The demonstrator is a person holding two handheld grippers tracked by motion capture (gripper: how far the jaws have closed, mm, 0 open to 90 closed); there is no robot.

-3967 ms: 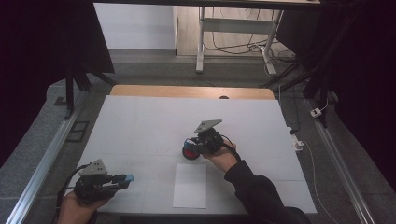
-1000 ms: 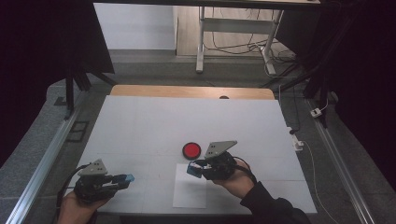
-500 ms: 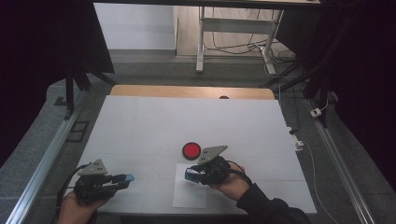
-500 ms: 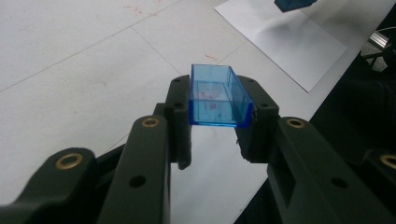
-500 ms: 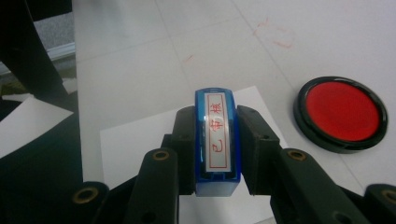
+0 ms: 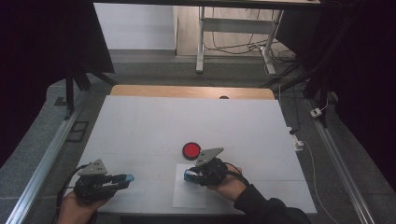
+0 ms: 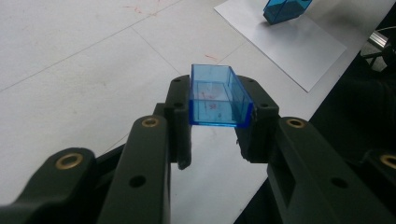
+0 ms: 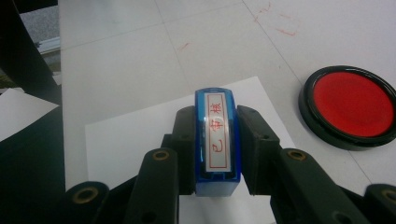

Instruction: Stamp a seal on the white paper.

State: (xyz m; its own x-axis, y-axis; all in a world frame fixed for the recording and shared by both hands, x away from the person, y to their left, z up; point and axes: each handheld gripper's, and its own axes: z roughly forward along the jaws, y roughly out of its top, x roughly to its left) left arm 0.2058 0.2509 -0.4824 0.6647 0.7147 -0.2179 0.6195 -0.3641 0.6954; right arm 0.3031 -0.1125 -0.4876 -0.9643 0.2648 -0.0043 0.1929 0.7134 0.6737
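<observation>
Here the white worktop (image 6: 187, 121) spreads wide, with a wooden strip along its far edge. Near its front edge lies 1 sheet of white paper (image 6: 189, 196), flat, its long side running away from the person.

The right tool (image 6: 189, 176) hangs over the far end of that paper, its grey plate on top and a dark sleeve behind the hand. Its 2 jaws are clenched on a blue stamp (image 8: 217, 140); in the right gripper view the stamp stands lengthwise between the pads, its white label with red characters facing up, and the paper shows under and ahead of it.

The left tool (image 6: 125, 178) sits near the front left corner of the worktop, well apart from the paper. Its jaws grasp a clear blue cap (image 7: 217, 97), an open-ended box held crosswise between the pads, seen in the left gripper view above bare worktop.

Just beyond the paper's far end, close to the right tool, rests a round red ink pad (image 6: 191, 150) in a black rim, uncovered, flat on the worktop.
</observation>
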